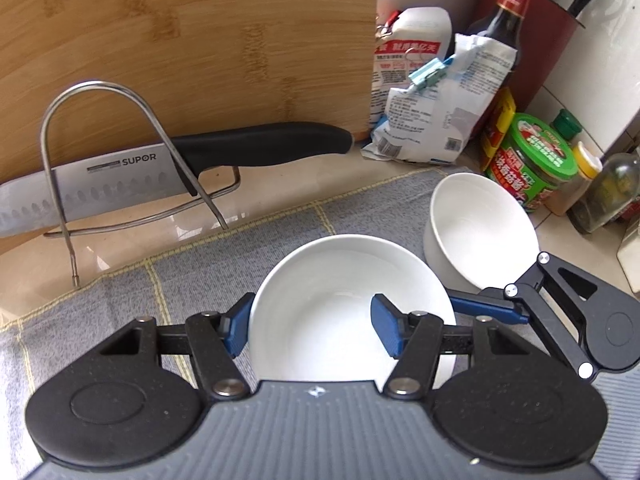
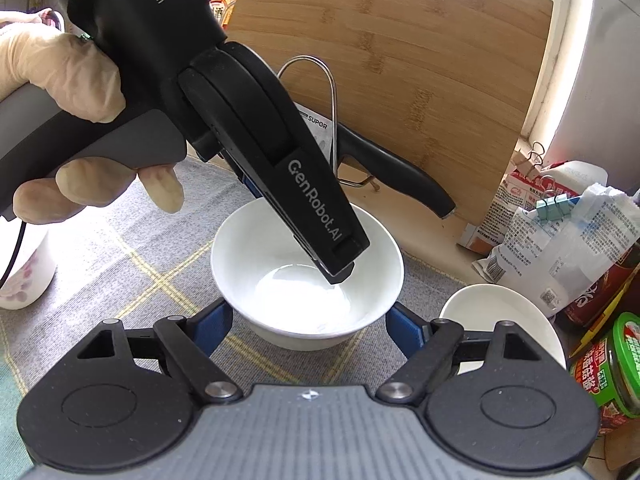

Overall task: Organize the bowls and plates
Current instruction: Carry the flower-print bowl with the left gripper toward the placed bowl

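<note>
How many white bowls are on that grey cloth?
2: one bowl gripped on its rim by the left gripper, a second bowl just right of it. Others may lie outside view.

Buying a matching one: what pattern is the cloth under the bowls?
Grey cloth with yellow grid lines; right wrist view.

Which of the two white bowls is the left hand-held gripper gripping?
The nearer white bowl, centred on the grey cloth: the left hand-held gripper pinches its rim. The other bowl sits free beside the green jar.

bowl on cloth | second bowl right | knife behind
</note>
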The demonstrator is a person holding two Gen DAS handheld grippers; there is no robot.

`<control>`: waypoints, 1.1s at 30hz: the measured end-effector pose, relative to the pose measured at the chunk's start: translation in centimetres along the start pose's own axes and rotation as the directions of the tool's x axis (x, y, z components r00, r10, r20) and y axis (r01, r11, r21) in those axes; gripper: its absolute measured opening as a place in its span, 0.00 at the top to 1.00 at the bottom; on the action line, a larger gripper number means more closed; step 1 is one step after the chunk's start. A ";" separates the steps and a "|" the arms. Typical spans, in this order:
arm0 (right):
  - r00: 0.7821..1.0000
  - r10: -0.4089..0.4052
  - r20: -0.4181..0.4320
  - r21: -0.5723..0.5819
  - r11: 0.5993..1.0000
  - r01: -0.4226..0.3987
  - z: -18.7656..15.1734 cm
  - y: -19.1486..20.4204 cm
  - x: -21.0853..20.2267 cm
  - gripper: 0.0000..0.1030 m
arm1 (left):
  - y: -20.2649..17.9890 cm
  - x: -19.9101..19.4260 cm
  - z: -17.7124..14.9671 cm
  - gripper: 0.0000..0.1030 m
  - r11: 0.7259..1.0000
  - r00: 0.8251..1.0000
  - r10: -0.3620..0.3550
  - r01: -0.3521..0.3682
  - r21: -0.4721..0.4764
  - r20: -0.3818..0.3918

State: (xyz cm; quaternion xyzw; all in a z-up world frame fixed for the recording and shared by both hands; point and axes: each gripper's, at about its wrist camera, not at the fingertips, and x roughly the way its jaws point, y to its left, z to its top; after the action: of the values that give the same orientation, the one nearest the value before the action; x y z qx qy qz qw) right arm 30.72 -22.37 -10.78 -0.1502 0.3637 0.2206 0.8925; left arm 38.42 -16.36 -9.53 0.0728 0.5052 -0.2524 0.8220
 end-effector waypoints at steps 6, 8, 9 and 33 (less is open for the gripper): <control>1.000 0.013 0.023 -0.030 0.999 -0.012 -0.1 0.7 -2.0 0.16 | -0.3 -2.0 -0.9 0.41 1.000 1.000 0.020 -0.020 -0.001 0.020; 0.999 0.021 0.032 -0.039 0.999 -0.020 -0.1 0.9 -2.7 0.16 | -0.4 -2.7 -1.3 0.41 1.000 0.999 0.028 -0.027 -0.004 0.029; 0.999 0.025 0.036 -0.043 0.999 -0.023 -0.1 1.1 -3.0 0.16 | -0.4 -3.1 -1.5 0.41 0.999 0.999 0.032 -0.032 -0.006 0.034; 0.986 0.149 0.069 -0.163 0.977 -0.136 -1.1 4.6 -7.5 0.16 | -0.8 -8.6 -7.4 0.41 0.986 0.990 0.109 -0.097 -0.134 0.085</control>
State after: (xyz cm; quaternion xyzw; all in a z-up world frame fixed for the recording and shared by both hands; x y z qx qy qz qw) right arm 22.98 -21.08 -6.70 -0.1850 0.3186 0.3180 0.8736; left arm 29.06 -11.31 -5.52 0.0337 0.4776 -0.1791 0.8594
